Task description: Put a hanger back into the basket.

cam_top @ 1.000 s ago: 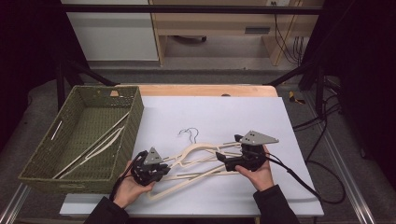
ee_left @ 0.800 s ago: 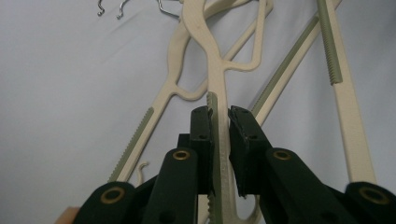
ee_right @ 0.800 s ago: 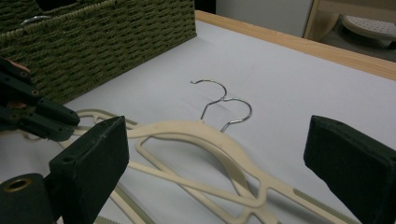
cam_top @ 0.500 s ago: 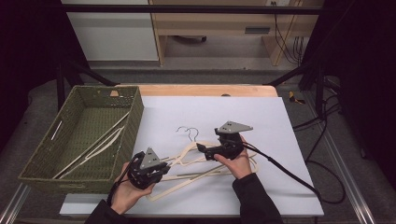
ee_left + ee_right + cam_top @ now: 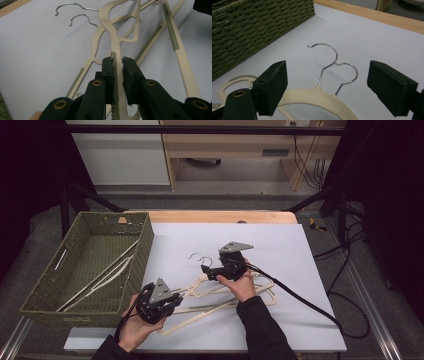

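Two cream hangers (image 5: 220, 292) with wire hooks (image 5: 197, 257) lie overlapped on the white sheet. My left gripper (image 5: 172, 297) at the front left is shut on one hanger's arm (image 5: 112, 37), which runs between its pads; the hooks (image 5: 75, 17) show farther off. My right gripper (image 5: 207, 270) hovers over the hangers' necks, open, and its jaws have just been closing a little. Between its wide-apart pads I see the curved hanger top (image 5: 319, 96) and both hooks (image 5: 329, 53), which the pads do not touch.
A green woven basket (image 5: 145, 240) stands at the left with several hangers (image 5: 100, 275) inside; its wall (image 5: 249, 22) is near the right gripper. The right gripper's cable (image 5: 300, 300) trails off to the right. A wooden table edge (image 5: 225, 216) runs along the back.
My right gripper has moved left from the hangers' right end to above their hooks. The left gripper stays nearly where it was, still clamped on the hanger arm.
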Action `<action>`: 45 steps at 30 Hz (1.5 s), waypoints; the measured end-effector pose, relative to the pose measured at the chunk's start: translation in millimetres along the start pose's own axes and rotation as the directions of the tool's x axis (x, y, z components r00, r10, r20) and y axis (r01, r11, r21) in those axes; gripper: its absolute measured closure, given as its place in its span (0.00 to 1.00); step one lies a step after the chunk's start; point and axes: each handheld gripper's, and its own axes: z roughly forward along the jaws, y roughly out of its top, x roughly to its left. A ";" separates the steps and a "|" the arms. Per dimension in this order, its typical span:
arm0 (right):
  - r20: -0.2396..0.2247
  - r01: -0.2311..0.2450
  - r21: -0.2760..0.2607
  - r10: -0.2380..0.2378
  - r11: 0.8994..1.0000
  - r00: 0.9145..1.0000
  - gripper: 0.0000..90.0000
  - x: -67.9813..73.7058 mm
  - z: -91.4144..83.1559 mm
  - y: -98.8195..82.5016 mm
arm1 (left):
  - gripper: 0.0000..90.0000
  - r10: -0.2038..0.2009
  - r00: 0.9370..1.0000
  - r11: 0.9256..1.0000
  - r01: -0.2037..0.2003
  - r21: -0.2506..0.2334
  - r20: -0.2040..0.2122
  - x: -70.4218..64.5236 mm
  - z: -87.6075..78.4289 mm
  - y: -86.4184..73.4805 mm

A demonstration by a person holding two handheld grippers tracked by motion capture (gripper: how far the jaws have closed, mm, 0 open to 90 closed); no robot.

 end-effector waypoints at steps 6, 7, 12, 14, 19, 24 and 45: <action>0.010 -0.003 0.034 0.002 0.999 1.000 0.29 0.2 17.4 1.7 | 0.88 0.002 1.000 1.000 -0.002 -0.002 -0.002 -0.4 0.1 -0.2; 0.016 -0.009 0.054 0.008 0.999 1.000 0.33 0.7 23.7 0.6 | 0.88 0.002 1.000 1.000 -0.002 -0.001 -0.002 -0.5 0.3 -0.3; 0.025 -0.033 0.107 0.030 0.994 0.999 0.45 -2.4 38.6 -5.7 | 0.88 -0.001 1.000 1.000 0.001 0.000 -0.002 -0.8 0.6 -0.6; 0.028 -0.037 0.125 0.034 0.991 0.999 0.51 -3.5 44.4 -9.0 | 0.88 0.001 1.000 1.000 -0.001 0.001 -0.002 -0.4 0.9 -0.8; 0.016 -0.053 0.144 0.051 0.988 0.999 0.62 -6.0 50.7 -12.0 | 0.88 -0.002 1.000 1.000 0.002 0.006 0.001 -0.5 2.0 -1.6; -0.030 -0.089 0.168 0.096 0.982 0.995 0.77 -6.6 52.3 -11.4 | 0.88 0.003 1.000 1.000 -0.003 0.010 0.002 -1.9 3.5 -2.1; -0.004 -0.115 0.107 0.116 0.988 0.993 0.99 3.5 31.3 -6.2 | 0.88 0.021 1.000 0.999 -0.022 0.040 0.023 -10.9 18.5 -13.5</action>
